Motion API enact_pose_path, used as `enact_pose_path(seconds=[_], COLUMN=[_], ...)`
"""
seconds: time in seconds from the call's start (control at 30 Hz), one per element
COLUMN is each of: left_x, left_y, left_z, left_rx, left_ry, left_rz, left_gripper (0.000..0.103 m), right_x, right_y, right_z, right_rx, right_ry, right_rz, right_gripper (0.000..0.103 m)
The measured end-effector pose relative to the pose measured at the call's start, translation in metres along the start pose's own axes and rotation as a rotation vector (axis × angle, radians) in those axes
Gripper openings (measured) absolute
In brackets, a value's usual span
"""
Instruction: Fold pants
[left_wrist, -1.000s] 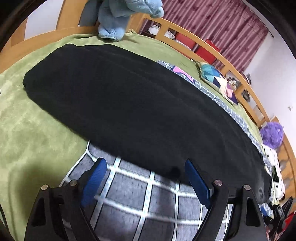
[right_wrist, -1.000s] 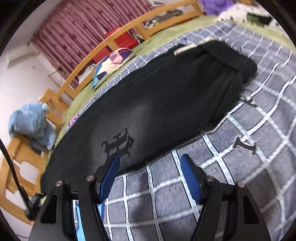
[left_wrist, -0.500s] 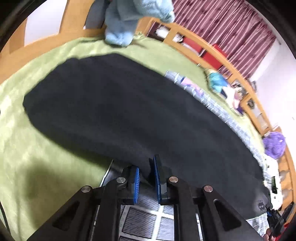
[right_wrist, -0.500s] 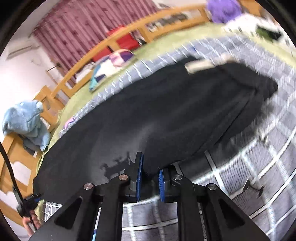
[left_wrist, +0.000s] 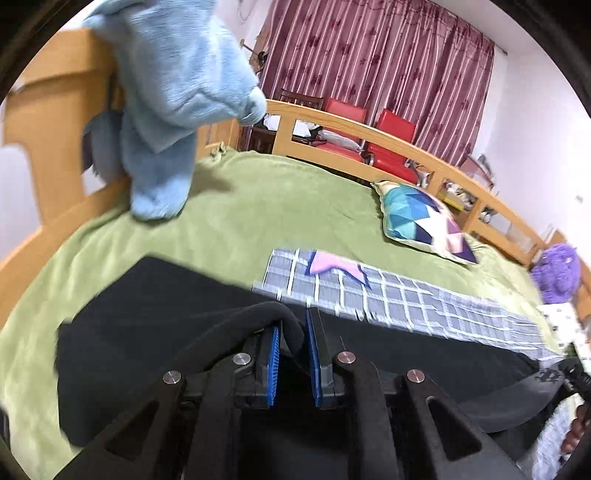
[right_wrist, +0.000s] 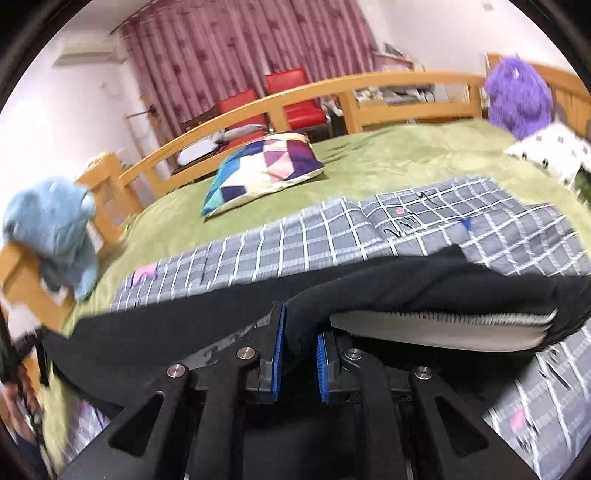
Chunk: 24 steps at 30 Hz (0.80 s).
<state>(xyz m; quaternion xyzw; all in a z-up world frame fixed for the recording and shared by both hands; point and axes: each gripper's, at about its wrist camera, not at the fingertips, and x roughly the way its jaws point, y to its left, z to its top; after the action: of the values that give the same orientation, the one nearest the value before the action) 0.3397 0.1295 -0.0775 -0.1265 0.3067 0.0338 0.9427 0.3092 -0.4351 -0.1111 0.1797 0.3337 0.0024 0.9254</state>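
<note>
The black pants (left_wrist: 155, 325) lie lengthwise on the bed, over a green blanket and a grey checked sheet. My left gripper (left_wrist: 291, 354) is shut on the near edge of the leg end, lifted into a raised fold. My right gripper (right_wrist: 299, 350) is shut on the near edge near the waist of the pants (right_wrist: 388, 291). The white inside of the waistband (right_wrist: 443, 325) shows where the cloth is lifted and turned over.
The green blanket (left_wrist: 277, 206) covers the bed, with the grey checked sheet (right_wrist: 369, 236) over it. A patterned pillow (right_wrist: 262, 166) lies beyond. A light blue garment (left_wrist: 173, 92) hangs on the wooden bed frame (left_wrist: 369, 136). A purple plush toy (right_wrist: 517, 96) sits at the far right.
Both grippers have closed on the near edge of the pants and lifted it up and away from me, so the cloth now folds over.
</note>
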Motion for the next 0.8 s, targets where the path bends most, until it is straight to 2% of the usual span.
enact_pose_path(seconds=[0.03, 0.07, 0.13, 0.2, 0.23, 0.27, 0.3, 0.33, 0.37, 0.4, 0.43, 0.47, 0.53, 0.6, 0.67, 0.77, 0.8], left_x=[0.011, 0.029, 0.057, 0.074, 0.074, 0.071, 0.065, 0.060, 0.050, 0.042, 0.036, 0.023, 0.000, -0.013, -0.023, -0.030, -0.031], left_y=[-0.004, -0.008, -0.011, -0.011, -0.009, -0.007, -0.003, 0.000, 0.005, 0.006, 0.007, 0.010, 0.019, 0.027, 0.038, 0.056, 0.063], left_z=[0.004, 0.007, 0.006, 0.001, -0.004, -0.007, -0.011, -0.014, -0.018, -0.020, -0.022, -0.027, -0.038, -0.050, -0.066, -0.091, -0.099], left_rx=[0.007, 0.016, 0.020, 0.025, 0.027, 0.022, 0.007, -0.003, -0.008, -0.003, 0.004, 0.012, 0.032, 0.049, 0.087, 0.126, 0.124], left_ry=[0.011, 0.037, 0.110, 0.169, 0.169, 0.158, 0.148, 0.142, 0.131, 0.119, 0.102, 0.074, 0.041, 0.056, 0.081, 0.102, 0.103], left_rz=[0.018, 0.050, 0.088, 0.145, 0.148, 0.122, 0.074, 0.058, 0.054, 0.054, 0.049, 0.049, 0.068, 0.117, 0.166, 0.291, 0.300], left_gripper=[0.016, 0.017, 0.019, 0.019, 0.020, 0.025, 0.028, 0.036, 0.048, 0.055, 0.065, 0.071, 0.076, 0.078, 0.078, 0.078, 0.078], right_x=[0.017, 0.036, 0.063, 0.069, 0.067, 0.063, 0.059, 0.053, 0.048, 0.044, 0.040, 0.034, 0.020, 0.008, -0.005, -0.015, -0.017], right_y=[-0.005, -0.010, -0.016, -0.014, -0.009, -0.003, 0.003, 0.010, 0.016, 0.021, 0.025, 0.028, 0.034, 0.035, 0.034, 0.030, 0.031], right_z=[0.010, 0.017, 0.022, 0.016, 0.011, 0.005, -0.004, -0.013, -0.024, -0.033, -0.045, -0.057, -0.081, -0.098, -0.117, -0.137, -0.142], right_rx=[0.043, 0.082, 0.133, 0.124, 0.099, 0.059, 0.013, -0.041, -0.094, -0.134, -0.176, -0.211, -0.255, -0.257, -0.229, -0.152, -0.138], right_ry=[0.013, 0.036, 0.073, 0.085, 0.081, 0.073, 0.067, 0.061, 0.062, 0.074, 0.095, 0.114, 0.124, 0.119, 0.116, 0.125, 0.134], right_rz=[0.002, -0.001, -0.018, -0.025, -0.017, -0.018, -0.036, -0.064, -0.086, -0.097, -0.106, -0.110, -0.116, -0.110, -0.106, -0.081, -0.069], right_gripper=[0.021, 0.032, 0.041, 0.041, 0.045, 0.053, 0.056, 0.059, 0.059, 0.059, 0.059, 0.059, 0.059, 0.059, 0.059, 0.059, 0.059])
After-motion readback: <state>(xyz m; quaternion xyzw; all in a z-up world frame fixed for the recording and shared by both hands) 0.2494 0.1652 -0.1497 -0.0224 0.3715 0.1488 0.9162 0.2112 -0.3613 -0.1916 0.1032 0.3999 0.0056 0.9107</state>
